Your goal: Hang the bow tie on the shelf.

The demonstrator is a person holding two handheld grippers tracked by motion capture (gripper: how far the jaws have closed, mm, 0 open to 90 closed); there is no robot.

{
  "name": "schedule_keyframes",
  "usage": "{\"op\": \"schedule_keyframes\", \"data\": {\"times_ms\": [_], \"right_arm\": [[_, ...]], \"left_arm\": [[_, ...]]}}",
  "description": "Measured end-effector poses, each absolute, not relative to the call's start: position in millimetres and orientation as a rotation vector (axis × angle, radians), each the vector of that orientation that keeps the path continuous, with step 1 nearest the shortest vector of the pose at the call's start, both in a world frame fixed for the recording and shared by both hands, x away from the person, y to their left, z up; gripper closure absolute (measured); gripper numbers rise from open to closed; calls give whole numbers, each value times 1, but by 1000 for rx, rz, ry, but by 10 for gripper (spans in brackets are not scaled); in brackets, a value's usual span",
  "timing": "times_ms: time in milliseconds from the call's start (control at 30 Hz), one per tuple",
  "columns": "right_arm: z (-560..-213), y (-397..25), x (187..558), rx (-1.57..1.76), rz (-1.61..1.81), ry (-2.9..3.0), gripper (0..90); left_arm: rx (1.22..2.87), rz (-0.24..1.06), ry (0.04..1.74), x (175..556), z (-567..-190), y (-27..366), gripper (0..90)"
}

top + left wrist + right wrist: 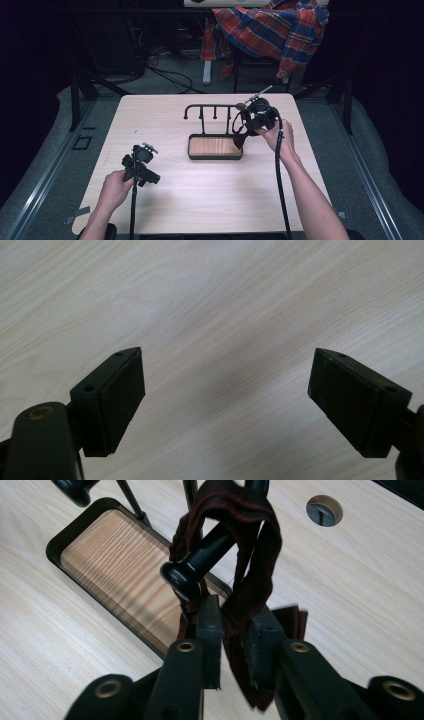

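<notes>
A black peg rack (210,106) stands on a wooden tray (215,158) with a black rim at the table's middle. A dark red fabric band (250,555) hangs looped over the rack's right end peg (180,577). My right gripper (235,640) is shut on the band's lower part, just below that peg. In the high view the band (240,127) droops beside the tray's right end, with the right gripper (252,125) next to it. My left gripper (227,400) is open over bare wood, nothing between its pads; it sits at the front left (142,165).
The light wooden table (210,195) has bare surface in front of the tray. A round cable hole (324,510) lies in the tabletop beyond the rack. A plaid shirt (275,30) is draped over a chair behind the table. Cables trail from both grippers.
</notes>
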State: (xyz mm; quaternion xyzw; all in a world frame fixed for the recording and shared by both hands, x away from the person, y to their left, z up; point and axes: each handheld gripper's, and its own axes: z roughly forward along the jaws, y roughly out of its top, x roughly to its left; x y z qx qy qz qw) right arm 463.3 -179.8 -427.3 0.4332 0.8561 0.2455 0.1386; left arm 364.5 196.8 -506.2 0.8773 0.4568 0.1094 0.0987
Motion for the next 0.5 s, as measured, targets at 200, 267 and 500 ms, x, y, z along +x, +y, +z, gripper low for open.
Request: {"op": "schedule_keyframes", "data": {"times_ms": [200,267,500], "right_arm": [[-427,-180,463,1256,713,2474,714],[-427,-180,463,1256,714,2474,704],[-427,-181,461,1260,731,2484,589]], "left_arm": [[2598,321,1351,365,-506,197,151],[2598,322,1351,365,-506,197,151],[2599,325,1349,365,-506,197,151]]}}
